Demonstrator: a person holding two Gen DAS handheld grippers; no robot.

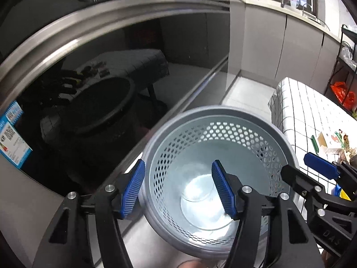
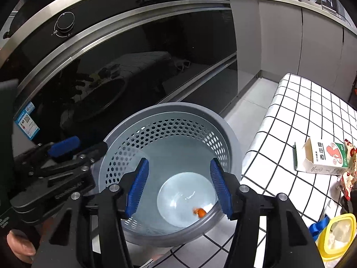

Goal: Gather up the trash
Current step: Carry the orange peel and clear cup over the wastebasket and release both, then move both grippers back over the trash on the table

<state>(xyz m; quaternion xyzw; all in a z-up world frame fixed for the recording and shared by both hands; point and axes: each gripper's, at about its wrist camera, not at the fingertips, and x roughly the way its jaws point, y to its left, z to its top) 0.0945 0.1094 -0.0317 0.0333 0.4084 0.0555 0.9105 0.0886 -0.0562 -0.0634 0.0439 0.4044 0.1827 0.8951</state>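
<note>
The bin (image 2: pixel 171 167) stands on the floor between the dark oven front (image 2: pixel 133 67) and the edge of the checked counter (image 2: pixel 312 116), right under both grippers. In the right wrist view a small orange scrap (image 2: pixel 200 212) lies at the bottom, close to the wall; beside it is something pale and clear that I cannot make out. So at least one piece of trash seems to be in already.

The right gripper (image 2: pixel 178 185) hangs over the bin mouth with its blue fingers (image 2: pixel 137 187) apart and nothing between them. The left gripper (image 1: pixel 178 189) is at the near rim, fingers (image 1: pixel 132 192) apart too: one sits outside the wall, the other over the inside, neither pressing on it. Both look like they are empty.

A good deal seems left to do. On the counter there is an opened carton (image 2: pixel 323 158) lying on its side, crumpled red-and-white wrappers (image 2: pixel 345 176) just beside it, and nearer the camera a yellow-rimmed container (image 2: pixel 334 234) with something blue next to it. Whether that container counts as trash I cannot tell. The carton and wrappers look like the next things to fetch, and the bin has plenty of room.
</note>
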